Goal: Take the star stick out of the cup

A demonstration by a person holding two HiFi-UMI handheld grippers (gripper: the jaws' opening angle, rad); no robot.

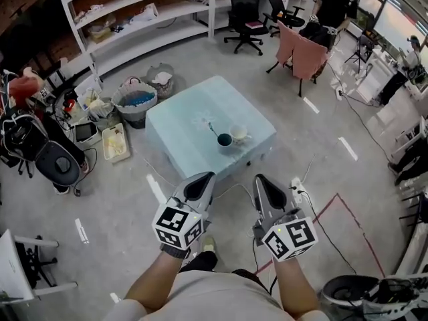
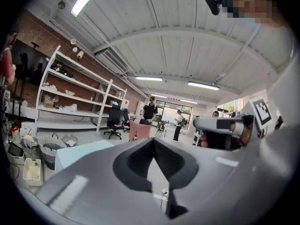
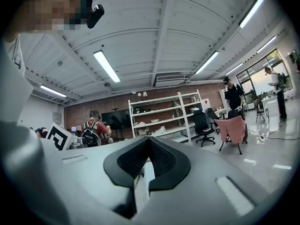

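The star stick (image 1: pixel 208 124) was seen standing in the dark cup (image 1: pixel 225 140) on the worktop (image 1: pixel 180 146). The left tongs (image 1: pixel 204 179) and right tongs (image 1: pixel 259 180) were closed, empty and well short of the cup. One was best opened first, then the stem nipped above the cup's rim.

The cup (image 1: pixel 225 140) is small and dark, standing upright near the front of the pale blue table (image 1: pixel 175 136). The star stick (image 1: pixel 212 128) stands in it, leaning up-left in the head view, with a pale star on top (too small to make out well).

star stick (image 1: pixel 213 128) in cup (image 1: pixel 225 140), cup on table (image 1: pixel 180 136)
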